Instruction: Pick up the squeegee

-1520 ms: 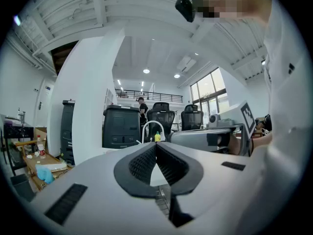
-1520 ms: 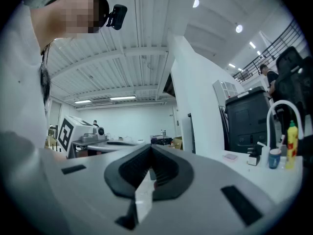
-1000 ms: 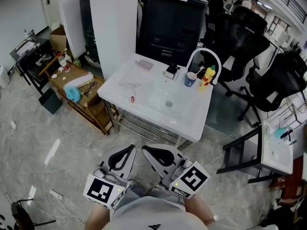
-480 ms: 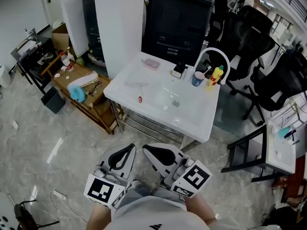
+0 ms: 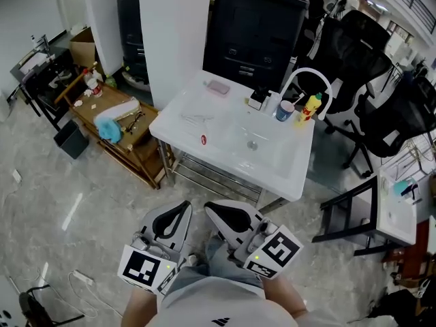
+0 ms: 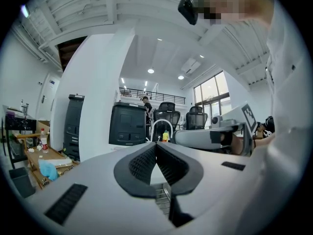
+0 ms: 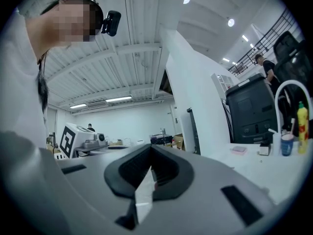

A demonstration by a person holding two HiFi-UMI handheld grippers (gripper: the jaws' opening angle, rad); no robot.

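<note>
A white sink table (image 5: 286, 176) stands ahead of me. On its left deck lies a pale, see-through tool, which I take for the squeegee (image 5: 194, 118), with a small red piece (image 5: 203, 139) near the front edge. Both grippers are held low in front of the person's body, well short of the table. My left gripper (image 5: 182, 208) (image 6: 156, 145) is shut with nothing in it. My right gripper (image 5: 212, 208) (image 7: 150, 147) is beside it, jaws together and empty. The squeegee does not show clearly in either gripper view.
An arched white faucet (image 5: 306, 80), a blue cup (image 5: 283, 111), a yellow bottle (image 5: 313, 105) and a pink soap dish (image 5: 218, 87) sit along the sink's back. A low wooden cart (image 5: 129, 148) with a blue cloth stands left, office chairs (image 5: 354, 53) right, a black cabinet (image 5: 255, 29) behind.
The sink table has come a little nearer and sits higher-right in the head view. Both grippers have been carried forward together and stay shut.
</note>
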